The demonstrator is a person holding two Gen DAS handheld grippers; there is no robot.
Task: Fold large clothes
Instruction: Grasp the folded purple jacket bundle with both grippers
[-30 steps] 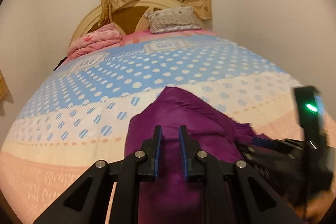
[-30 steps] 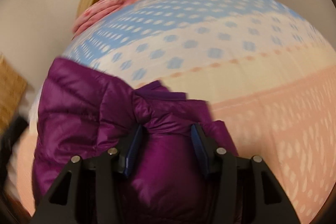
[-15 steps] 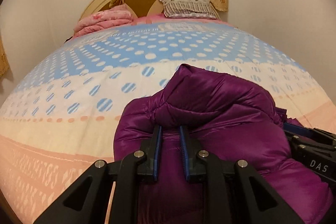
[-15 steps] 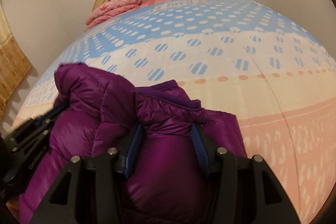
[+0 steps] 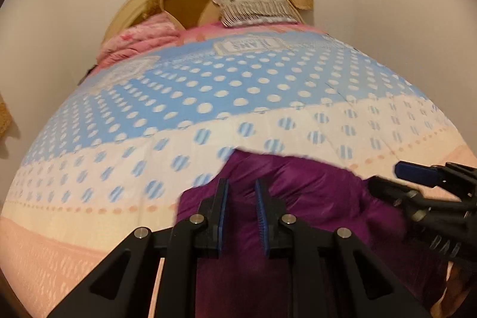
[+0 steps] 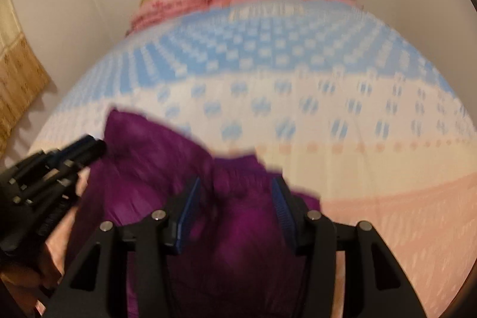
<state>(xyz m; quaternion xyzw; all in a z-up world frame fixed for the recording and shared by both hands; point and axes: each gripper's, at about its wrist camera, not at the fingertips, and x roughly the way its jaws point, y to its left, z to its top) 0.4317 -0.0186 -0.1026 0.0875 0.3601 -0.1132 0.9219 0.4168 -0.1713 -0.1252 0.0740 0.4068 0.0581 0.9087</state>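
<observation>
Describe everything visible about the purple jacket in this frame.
The purple jacket is a shiny, puffy quilted garment, bunched rather than flat, on the polka-dot bedspread near its foot. The left gripper pinches fabric in narrow jaws; the right gripper holds a thicker bunch in wider jaws. Motion blur hides finer details.

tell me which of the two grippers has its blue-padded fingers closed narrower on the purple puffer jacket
The left gripper: its fingers pinch a thin fold of the purple puffer jacket. The right gripper stands wider, around a thick bunch.
</observation>
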